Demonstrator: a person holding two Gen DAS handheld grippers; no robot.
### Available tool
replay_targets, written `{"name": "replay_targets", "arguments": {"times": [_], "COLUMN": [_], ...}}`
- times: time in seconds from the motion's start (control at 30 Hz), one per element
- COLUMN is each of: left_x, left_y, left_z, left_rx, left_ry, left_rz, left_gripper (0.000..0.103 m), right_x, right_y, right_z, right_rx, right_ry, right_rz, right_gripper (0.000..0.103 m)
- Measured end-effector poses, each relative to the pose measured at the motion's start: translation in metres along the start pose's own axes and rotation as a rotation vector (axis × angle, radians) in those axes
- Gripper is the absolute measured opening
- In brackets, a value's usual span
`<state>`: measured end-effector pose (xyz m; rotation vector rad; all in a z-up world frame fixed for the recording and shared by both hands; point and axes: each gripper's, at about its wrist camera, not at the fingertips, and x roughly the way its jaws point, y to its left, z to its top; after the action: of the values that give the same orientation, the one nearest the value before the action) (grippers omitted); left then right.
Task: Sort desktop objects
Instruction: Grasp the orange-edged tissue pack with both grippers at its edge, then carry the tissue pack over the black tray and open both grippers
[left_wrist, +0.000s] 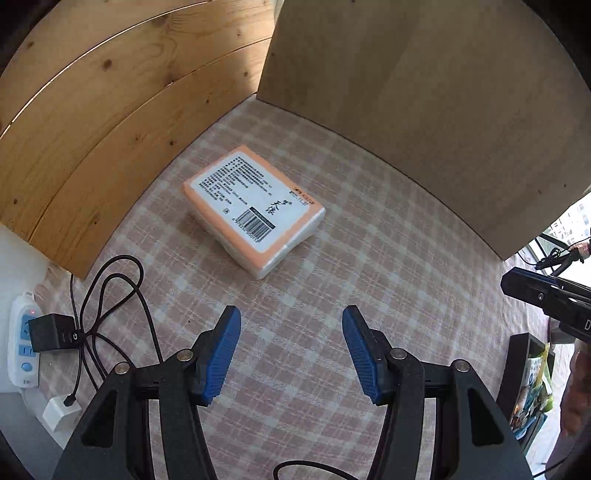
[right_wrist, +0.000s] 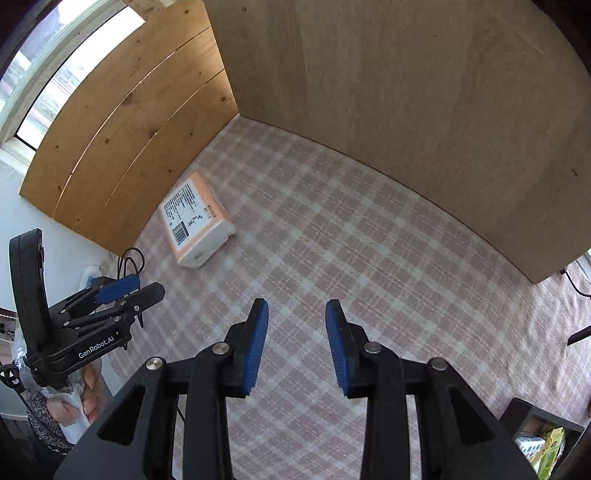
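Desk (left_wrist: 369, 258) under a pink-and-cream checked cloth, walled at the back by two wooden boards meeting in a corner.

Left gripper (left_wrist: 291, 350): blue pads held apart, nothing between them, pointing steeply down at bare cloth at lower centre of its own view. Seen from the right wrist camera it sits at the left edge of the frame, with fingers of the person's hand (right_wrist: 88, 398) showing below it.

Right gripper (right_wrist: 297, 343): pads also apart, a narrower gap than the left, empty, over bare cloth at lower centre of its view.

Tissue pack (left_wrist: 255, 210): orange-bordered, white printed label with a barcode facing up, lying flat on the cloth just above centre in the left view, near the plank board (left_wrist: 92, 147) but not touching it as far as I can tell. In the right view it lies left of centre. Well apart from both grippers.

Lower left of the left view: white power strip (left_wrist: 24, 339) with a black adapter (left_wrist: 51, 332) plugged in and a looped black cable (left_wrist: 110, 295) (one small red light lit). Lower right: a dark box (left_wrist: 532, 387) holding colourful packets.
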<state>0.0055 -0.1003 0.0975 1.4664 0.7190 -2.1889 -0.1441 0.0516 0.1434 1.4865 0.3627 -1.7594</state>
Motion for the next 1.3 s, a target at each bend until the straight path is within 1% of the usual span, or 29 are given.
{"name": "replay_targets", "arguments": {"times": [0.13, 0.23, 0.33, 0.47, 0.53, 0.57, 0.6, 0.73, 0.83, 0.93, 1.03, 1.13, 1.23, 1.3], "left_x": [0.01, 0.019, 0.028, 0.04, 0.047, 0.05, 0.053, 0.064, 0.073, 0.079, 0.077, 0.073, 0.058, 0.049], "left_y": [0.03, 0.043, 0.054, 0.055, 0.056, 0.056, 0.056, 0.056, 0.052, 0.049, 0.043, 0.03, 0.019, 0.005], "left_z": [0.013, 0.021, 0.028, 0.036, 0.038, 0.039, 0.041, 0.048, 0.053, 0.052, 0.048, 0.037, 0.017, 0.004], "left_rx": [-0.085, -0.117, -0.158, -0.156, -0.164, -0.17, -0.174, -0.199, -0.197, -0.195, -0.175, -0.142, -0.115, -0.082], "left_ry": [-0.004, -0.002, -0.006, 0.005, 0.012, 0.014, 0.015, 0.018, 0.025, 0.033, 0.034, 0.041, 0.053, 0.049], "left_rz": [0.007, 0.013, -0.007, -0.027, -0.053, -0.068, -0.076, -0.106, -0.131, -0.156, -0.162, -0.16, -0.173, -0.173], "left_gripper": [0.055, 0.055, 0.055, 0.055, 0.057, 0.061, 0.062, 0.063, 0.063, 0.061, 0.061, 0.061, 0.061, 0.061], "right_x": [0.028, 0.048, 0.067, 0.093, 0.107, 0.113, 0.119, 0.143, 0.148, 0.145, 0.139, 0.124, 0.106, 0.09], "right_y": [0.027, 0.043, 0.055, 0.067, 0.072, 0.075, 0.077, 0.089, 0.091, 0.092, 0.091, 0.085, 0.071, 0.062], "right_z": [0.022, 0.037, 0.053, 0.074, 0.083, 0.087, 0.09, 0.095, 0.092, 0.083, 0.066, 0.041, 0.016, -0.001], "right_rx": [-0.048, -0.067, -0.069, -0.073, -0.067, -0.064, -0.062, -0.073, -0.059, -0.062, -0.065, -0.044, -0.002, 0.01], "right_ry": [0.03, 0.051, 0.067, 0.085, 0.095, 0.101, 0.108, 0.15, 0.167, 0.176, 0.19, 0.177, 0.165, 0.152], "right_rz": [0.028, 0.033, 0.057, 0.066, 0.074, 0.077, 0.085, 0.088, 0.128, 0.111, 0.099, 0.095, 0.109, 0.102], "right_gripper": [0.032, 0.032, 0.032, 0.034, 0.038, 0.038, 0.039, 0.039, 0.039, 0.04, 0.04, 0.04, 0.04, 0.04]}}
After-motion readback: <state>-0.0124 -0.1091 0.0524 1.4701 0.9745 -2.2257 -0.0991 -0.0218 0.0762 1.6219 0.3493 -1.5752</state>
